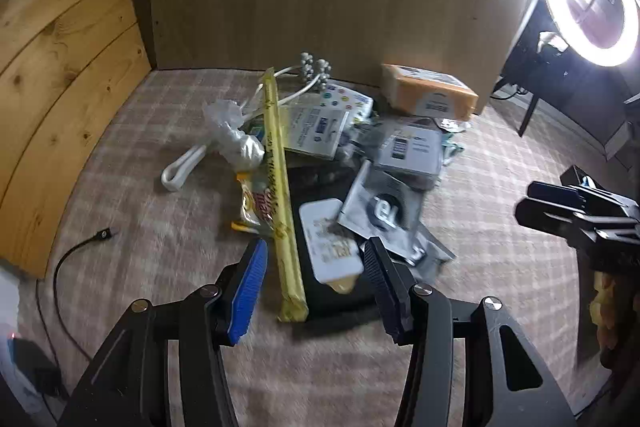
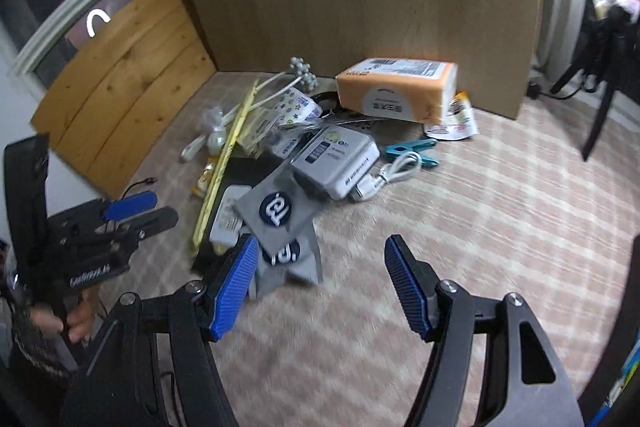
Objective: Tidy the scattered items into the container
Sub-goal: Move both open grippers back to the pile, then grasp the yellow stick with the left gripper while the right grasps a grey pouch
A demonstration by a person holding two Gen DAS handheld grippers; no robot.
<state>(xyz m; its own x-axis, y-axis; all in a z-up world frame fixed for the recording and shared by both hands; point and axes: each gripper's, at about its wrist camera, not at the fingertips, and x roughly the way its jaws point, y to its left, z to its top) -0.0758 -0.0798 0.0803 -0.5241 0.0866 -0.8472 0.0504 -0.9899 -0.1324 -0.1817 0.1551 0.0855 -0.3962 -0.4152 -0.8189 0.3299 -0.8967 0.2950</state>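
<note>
1. My left claw [image 1: 314,259] stands partly open and empty, hanging over the near end of the long yellow stick pack [image 1: 280,187], which leans across the pile.
2. Risk there: that stick pack is slim and slick, so a pinch near its end could tip it and sweep the crumpled plastic bag [image 1: 230,131] aside.
3. The pile lies on the checked cloth [image 2: 460,227]; under it I see a dark tray [image 1: 340,299], perhaps the container, though I cannot be sure.
4. The grey sachets [image 2: 276,211] look floppy and overlapping; I might lift two at once.
5. My right claw [image 2: 320,259] is wide and empty, just beside them.
6. Furthest right sits the orange tissue pack [image 2: 396,87], bulky, possibly too broad for me.
</note>
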